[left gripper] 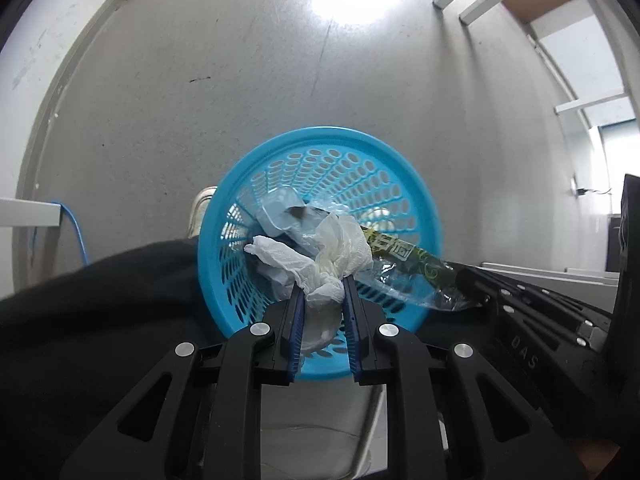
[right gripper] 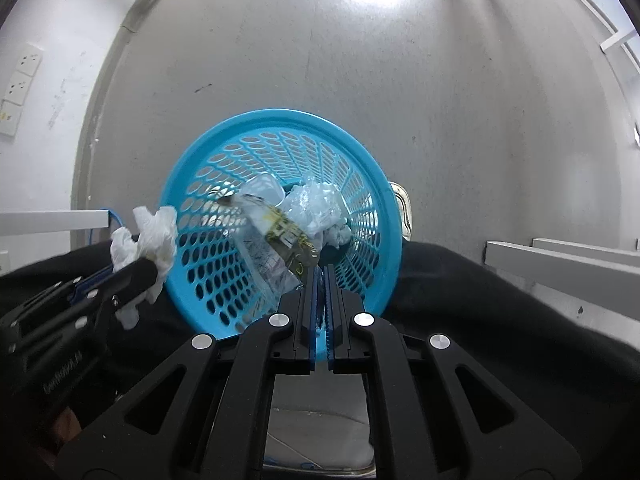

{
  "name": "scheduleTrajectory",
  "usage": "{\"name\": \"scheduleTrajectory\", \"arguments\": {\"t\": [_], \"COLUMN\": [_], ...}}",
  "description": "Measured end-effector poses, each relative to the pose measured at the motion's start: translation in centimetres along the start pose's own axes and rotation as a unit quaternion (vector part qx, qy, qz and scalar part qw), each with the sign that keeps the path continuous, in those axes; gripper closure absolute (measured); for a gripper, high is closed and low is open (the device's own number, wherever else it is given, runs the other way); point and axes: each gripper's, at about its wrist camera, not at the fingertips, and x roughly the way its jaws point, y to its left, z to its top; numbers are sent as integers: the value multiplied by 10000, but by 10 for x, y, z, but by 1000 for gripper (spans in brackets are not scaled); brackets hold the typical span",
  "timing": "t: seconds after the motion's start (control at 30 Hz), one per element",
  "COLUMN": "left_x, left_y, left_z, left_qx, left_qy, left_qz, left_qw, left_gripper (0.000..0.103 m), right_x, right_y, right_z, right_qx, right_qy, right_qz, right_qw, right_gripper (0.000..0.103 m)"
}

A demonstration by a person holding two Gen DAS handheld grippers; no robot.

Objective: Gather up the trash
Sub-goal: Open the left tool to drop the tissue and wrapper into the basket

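A: Over on the left side, the left hand-held gripper is clamped on a crumpled white tissue. In the right wrist view that wad sticks out past the fingertips, right at the outer left rim of the bin.

B: Which bin, the blue one?

A: Yep, a round blue mesh basket sitting on the grey floor, seen from almost straight above. There's already stuff in it: a clear plastic tub and some scrunched-up white and clear plastic down near the bottom.

B: And the right side?

A: The right hand-held gripper is pinched tight on the end of a clear wrapper with a green and yellow label. The wrapper hangs over the basket opening, slanting down into it. From the left wrist camera you can see it crossing the basket's right rim.

B: Anything else around?

A: Dark clothing of the person along the bottom, and a shoe touching the basket's left side. White shelf rails far right.
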Motion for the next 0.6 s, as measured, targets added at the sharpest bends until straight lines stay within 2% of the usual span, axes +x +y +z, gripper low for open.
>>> {"name": "scheduleTrajectory", "arguments": {"t": [0.27, 0.33, 0.37, 0.4, 0.43, 0.53, 0.6], "left_x": [19, 23, 23, 21, 16, 4, 1], "left_y": [6, 7, 7, 9, 13, 21, 19], "left_z": [20, 23, 25, 27, 29, 33, 31], "left_qx": [-279, -295, -297, -293, -348, -638, -582], "left_qy": [240, 315, 296, 233, 86, -89, -89], "left_qz": [-107, -239, -195, -50, 66, -95, -133], "left_qw": [9993, 9988, 9989, 9993, 9993, 9979, 9982], "left_gripper": [85, 77, 64, 50, 49, 49, 49], "right_x": [36, 43, 46, 48, 50, 51, 49], "right_y": [-9, -10, -12, -13, -14, -11, -9], "right_z": [24, 29, 31, 33, 34, 33, 33], "right_qx": [267, 310, 347, 395, 446, 413, 331], "right_qy": [278, 348, 367, 374, 378, 395, 377], "right_qz": [174, 172, 181, 179, 160, 171, 116], "right_qw": [9991, 9988, 9986, 9984, 9982, 9982, 9987], "right_gripper": [98, 96, 86, 80, 73, 69, 65]}}
